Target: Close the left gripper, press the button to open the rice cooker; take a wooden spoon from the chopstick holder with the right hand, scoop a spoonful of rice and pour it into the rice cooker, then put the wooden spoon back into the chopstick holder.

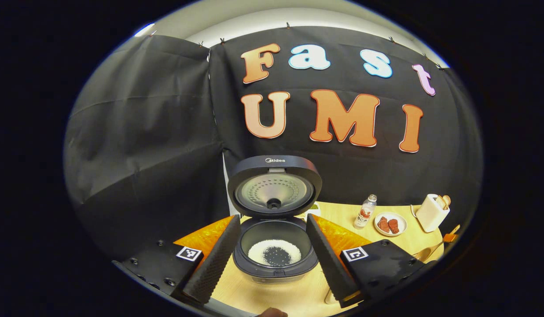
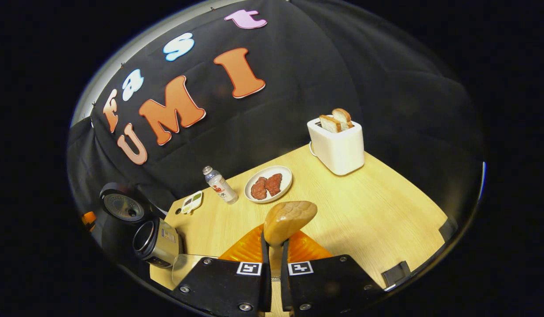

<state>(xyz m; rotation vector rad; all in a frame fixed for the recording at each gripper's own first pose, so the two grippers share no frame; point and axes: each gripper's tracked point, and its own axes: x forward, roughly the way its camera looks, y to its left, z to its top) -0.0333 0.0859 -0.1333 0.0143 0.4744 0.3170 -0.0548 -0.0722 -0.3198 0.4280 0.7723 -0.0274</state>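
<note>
Left gripper (image 1: 272, 259) spread wide, empty, facing rice cooker (image 1: 275, 251) – lid up, rice in the pot. Right gripper (image 2: 274, 255) clamped on wooden spoon (image 2: 288, 220) handle – bowl held above the table (image 2: 377, 207), well apart from the cooker

Both views are evenly lit from above, and the pale wooden table (image 2: 377, 207) reads bright against the dark cloth wall. A soft shadow falls beside the white toaster (image 2: 340, 147), and a darker patch lies on the table right of the wooden spoon (image 2: 289, 220). The rice cooker (image 1: 274, 211) has a mild sheen on its open lid's metal inner plate (no harsh glare). Fisheye distortion bends the table edge and stretches things near the rim. The centre is sharp; the edges soften slightly.
</note>
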